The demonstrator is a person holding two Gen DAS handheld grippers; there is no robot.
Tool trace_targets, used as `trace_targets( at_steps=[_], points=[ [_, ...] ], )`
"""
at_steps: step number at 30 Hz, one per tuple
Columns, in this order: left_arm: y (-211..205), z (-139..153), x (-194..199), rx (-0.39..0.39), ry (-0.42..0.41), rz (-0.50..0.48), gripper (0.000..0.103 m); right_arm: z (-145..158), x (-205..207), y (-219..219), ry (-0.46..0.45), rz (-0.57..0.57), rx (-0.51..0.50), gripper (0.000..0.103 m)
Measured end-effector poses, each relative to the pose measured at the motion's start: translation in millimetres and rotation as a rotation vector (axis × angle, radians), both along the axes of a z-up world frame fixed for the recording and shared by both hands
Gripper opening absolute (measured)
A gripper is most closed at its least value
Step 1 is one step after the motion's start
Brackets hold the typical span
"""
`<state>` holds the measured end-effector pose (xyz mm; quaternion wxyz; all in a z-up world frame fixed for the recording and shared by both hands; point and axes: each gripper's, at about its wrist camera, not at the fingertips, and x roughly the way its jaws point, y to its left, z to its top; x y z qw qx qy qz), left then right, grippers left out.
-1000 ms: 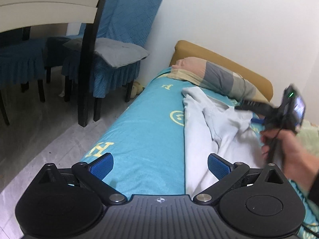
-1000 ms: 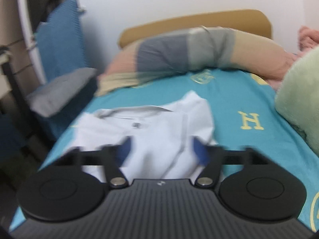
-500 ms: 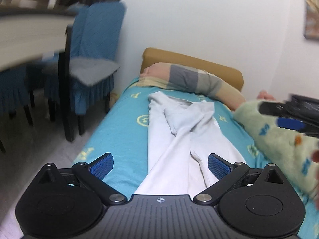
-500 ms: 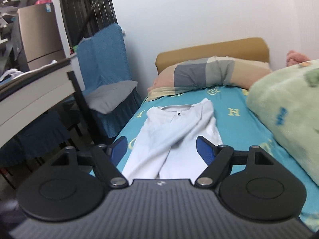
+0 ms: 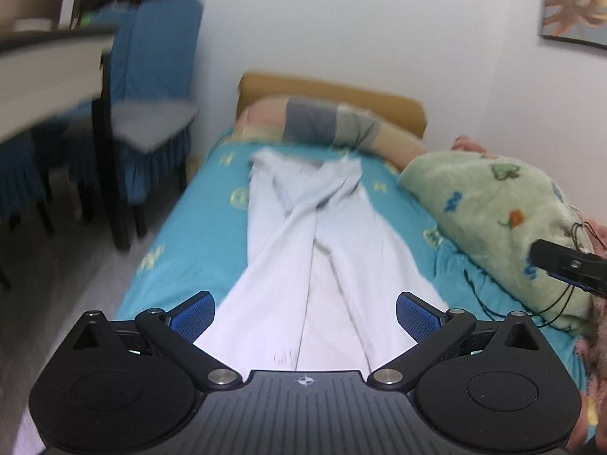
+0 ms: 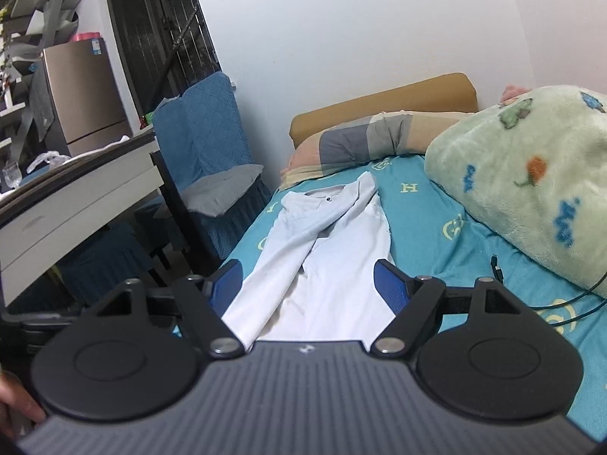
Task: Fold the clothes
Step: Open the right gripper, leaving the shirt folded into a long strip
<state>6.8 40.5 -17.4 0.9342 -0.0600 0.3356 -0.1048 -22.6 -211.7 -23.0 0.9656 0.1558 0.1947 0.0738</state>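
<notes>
White walls enclose a small bedroom whose bed (image 6: 428,204), covered in a turquoise sheet printed with yellow letters and smiley faces, runs away from both cameras toward a tan headboard (image 6: 383,102). Across the head of the bed lies a long pillow (image 6: 364,140) in pink, grey and beige blocks. White shirt (image 6: 330,261): spread lengthwise down the middle of the sheet, collar toward the pillow, both sleeves folded inward so that they cross over the chest; the hem end reaches toward the cameras. Green fleece blanket (image 6: 531,185) with small animal prints: heaped along the right side of the bed, beside the shirt but not on it, with a thin black cable (image 6: 569,303) trailing over the sheet below it. Left gripper (image 5: 305,313): blue pads spread wide, nothing between them, held above the hem end of the shirt without touching it; this view is blurred. Right gripper (image 6: 308,284): fingers likewise spread wide and empty, poised above the lower part of the shirt; in the left wrist view one of its black fingers enters at the right edge, in front of the blanket. Left of the bed stand a chair with a blue quilted cover (image 6: 205,140) and grey seat cushion, and the edge of a pale table (image 6: 79,204); a fridge (image 6: 81,94) stands farther back.
</notes>
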Motion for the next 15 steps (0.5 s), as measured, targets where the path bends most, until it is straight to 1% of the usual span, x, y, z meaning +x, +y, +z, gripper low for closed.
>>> trace_targets(
  at_steps=[3, 5, 7, 8, 10, 11, 13, 15],
  points=[
    [19.5, -7.3, 20.7, -0.064, 0.135, 0.024, 0.1, -4.0, 1.8, -2.7, 0.02, -0.005, 0.015, 0.078],
    [34.9, -12.4, 34.8, -0.102, 0.223, 0.015, 0.098, -7.7, 2.0, -5.9, 0.038, -0.003, 0.034, 0.078],
    [49.2, -17.0, 45.9, -0.106, 0.29, 0.011, 0.097, -10.6, 1.7, -9.6, 0.047, -0.002, 0.052, 0.078],
    [56.0, -18.6, 51.0, -0.092, 0.316, 0.017, 0.095, -11.7, 2.6, -11.2, 0.052, -0.005, 0.057, 0.078],
    [69.6, -19.2, 60.2, -0.038, 0.343, 0.043, 0.09, -13.9, 3.4, -13.1, 0.064, -0.011, 0.069, 0.078],
    [76.9, -17.4, 64.4, -0.018, 0.342, 0.052, 0.09, -14.7, 4.9, -14.3, 0.069, -0.01, 0.08, 0.078],
    [91.6, -13.7, 72.5, -0.01, 0.339, 0.046, 0.09, -16.7, 8.2, -16.5, 0.078, -0.006, 0.103, 0.078],
    [105.0, -13.1, 79.4, -0.018, 0.354, 0.02, 0.09, -18.6, 11.0, -17.0, 0.091, -0.003, 0.116, 0.078]
  ],
)
